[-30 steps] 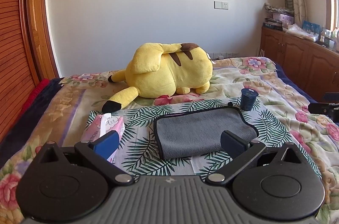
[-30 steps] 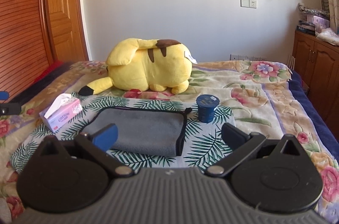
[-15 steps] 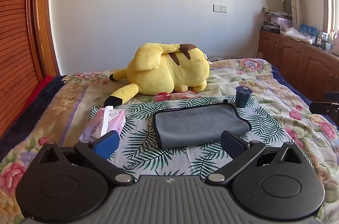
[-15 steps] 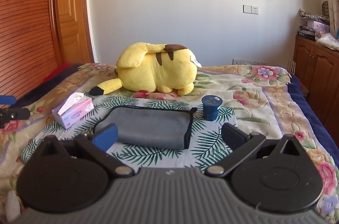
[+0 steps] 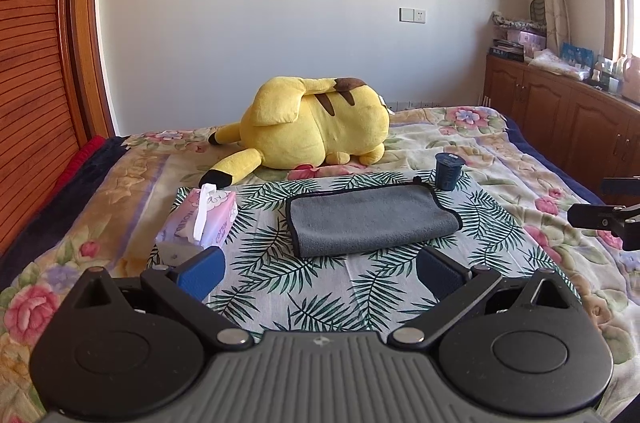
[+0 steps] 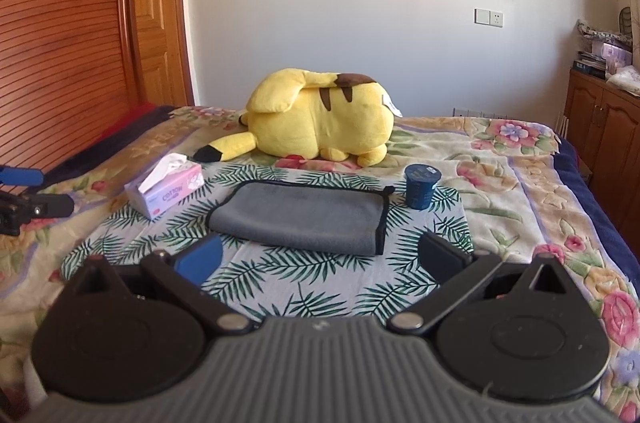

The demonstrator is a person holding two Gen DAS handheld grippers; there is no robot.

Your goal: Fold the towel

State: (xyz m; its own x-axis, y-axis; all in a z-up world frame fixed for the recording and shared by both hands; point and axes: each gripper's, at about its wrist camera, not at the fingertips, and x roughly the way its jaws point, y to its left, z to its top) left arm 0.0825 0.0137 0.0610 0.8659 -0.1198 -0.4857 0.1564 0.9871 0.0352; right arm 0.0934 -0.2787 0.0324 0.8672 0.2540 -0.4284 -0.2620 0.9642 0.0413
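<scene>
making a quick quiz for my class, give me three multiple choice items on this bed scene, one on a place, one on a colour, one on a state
1. Where is the tissue pack relative to the grey towel?
A. to its left, apart from it
B. on top of it
C. under it

2. What colour is the small cup?
A. red
B. dark blue
C. white

3. How is the left hand-held gripper?
A. shut on the towel
B. shut on the cup
C. open, holding nothing

Answers: 1 A, leaf-print cloth shows between them. 2 B, it reads dark blue in both views. 3 C, its fingers stand wide apart short of the towel.
</scene>
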